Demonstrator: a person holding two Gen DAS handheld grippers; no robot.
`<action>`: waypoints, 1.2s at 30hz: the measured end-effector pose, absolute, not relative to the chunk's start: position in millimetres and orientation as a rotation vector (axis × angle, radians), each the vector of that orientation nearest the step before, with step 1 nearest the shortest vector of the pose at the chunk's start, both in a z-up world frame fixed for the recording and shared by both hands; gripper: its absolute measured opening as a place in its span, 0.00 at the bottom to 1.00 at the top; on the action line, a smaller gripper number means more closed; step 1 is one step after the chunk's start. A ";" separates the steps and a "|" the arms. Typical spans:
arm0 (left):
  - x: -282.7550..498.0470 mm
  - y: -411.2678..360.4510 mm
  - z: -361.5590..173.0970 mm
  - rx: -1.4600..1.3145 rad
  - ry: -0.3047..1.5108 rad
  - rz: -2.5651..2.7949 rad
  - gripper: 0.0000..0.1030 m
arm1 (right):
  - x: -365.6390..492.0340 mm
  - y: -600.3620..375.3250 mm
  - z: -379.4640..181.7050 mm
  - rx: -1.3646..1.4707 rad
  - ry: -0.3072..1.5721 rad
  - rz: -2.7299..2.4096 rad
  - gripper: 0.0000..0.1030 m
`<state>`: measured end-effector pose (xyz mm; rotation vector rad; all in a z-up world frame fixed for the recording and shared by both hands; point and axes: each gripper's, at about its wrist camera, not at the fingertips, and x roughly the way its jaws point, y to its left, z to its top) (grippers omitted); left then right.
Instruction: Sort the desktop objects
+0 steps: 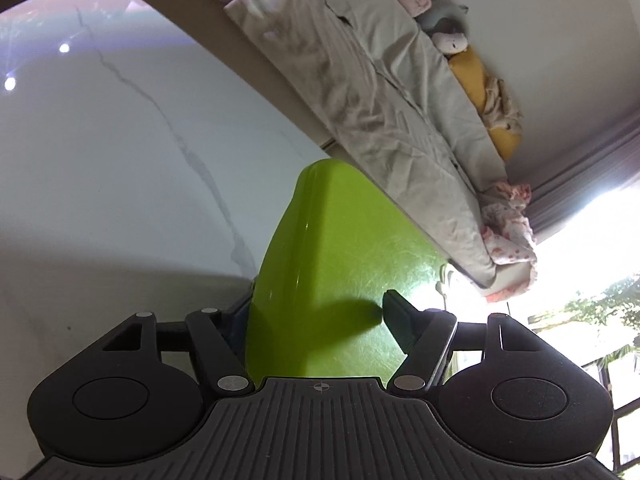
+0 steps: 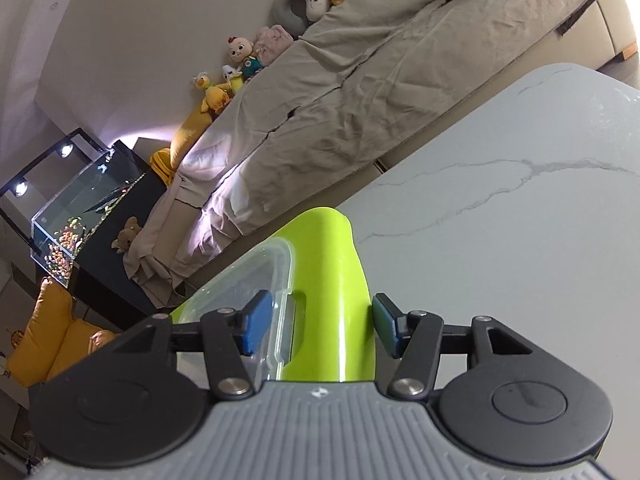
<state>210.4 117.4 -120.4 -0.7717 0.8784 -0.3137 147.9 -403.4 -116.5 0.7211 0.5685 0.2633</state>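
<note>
Jaws on the right gripper (image 2: pixel 322 326) stood apart, straddling the rim of the green tray (image 2: pixel 336 280), which ran lengthwise straight ahead over the marble table (image 2: pixel 520 240), a clear lidded box (image 2: pixel 244 280) inside it; the left gripper (image 1: pixel 316 320) sat astride the tray's opposite rim, one pad hidden, so its grip could not be told

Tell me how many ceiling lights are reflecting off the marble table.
2, both in the left wrist view on the marble table: one reflection near the far edge, another lower left of it. More may lie outside the frame.
</note>
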 end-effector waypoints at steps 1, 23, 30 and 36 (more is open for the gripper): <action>209.2 118.1 -120.6 -0.765 0.878 -0.314 0.70 | 145.6 -402.9 -115.6 0.709 0.563 0.266 0.56; 204.4 117.5 -108.3 -0.760 0.907 -0.308 0.90 | 111.2 -385.9 -80.7 0.508 0.551 0.149 0.89; 215.4 106.1 -98.4 -0.694 0.896 -0.264 0.90 | 138.3 -388.9 -99.0 0.681 0.638 0.149 0.42; 222.6 94.1 -90.5 -0.649 0.888 -0.284 0.89 | 135.4 -398.6 -111.7 0.736 0.612 0.148 0.41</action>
